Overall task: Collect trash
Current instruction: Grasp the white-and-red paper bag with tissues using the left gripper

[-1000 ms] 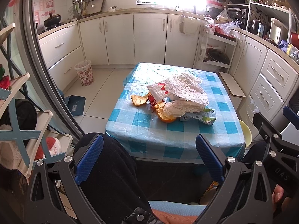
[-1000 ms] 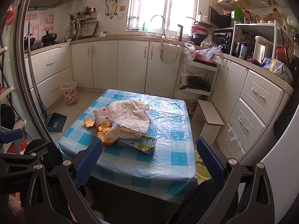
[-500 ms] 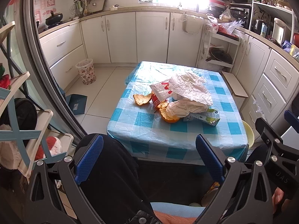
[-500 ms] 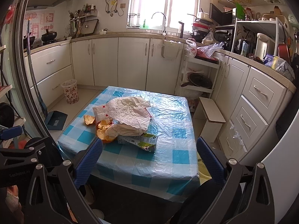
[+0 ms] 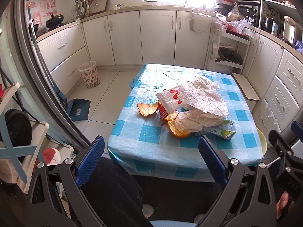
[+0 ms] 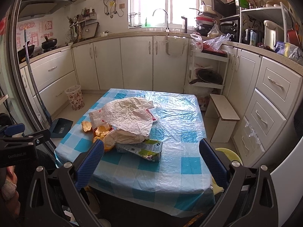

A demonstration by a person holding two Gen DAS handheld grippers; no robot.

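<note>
Both claws hang short of the table with nothing between their blue pads: the left gripper (image 5: pixel 150 157) and the right gripper (image 6: pixel 150 158) each stand spread wide. Ahead, at twelve o'clock, the blue-and-white checked plastic tablecloth (image 6: pixel 170 172) carries the trash in one heap: a crumpled white paper wrapper (image 6: pixel 128 113) on top, a flattened green-and-white drink carton (image 6: pixel 144 148) under its near edge, and curled orange peels (image 5: pixel 147 109) toward nine o'clock. By my reading this is the approach, nothing collected yet. A patterned wastebasket (image 5: pixel 89 74) stands on the floor at ten o'clock. Next: reach in and close on the carton or the wrapper.
</note>
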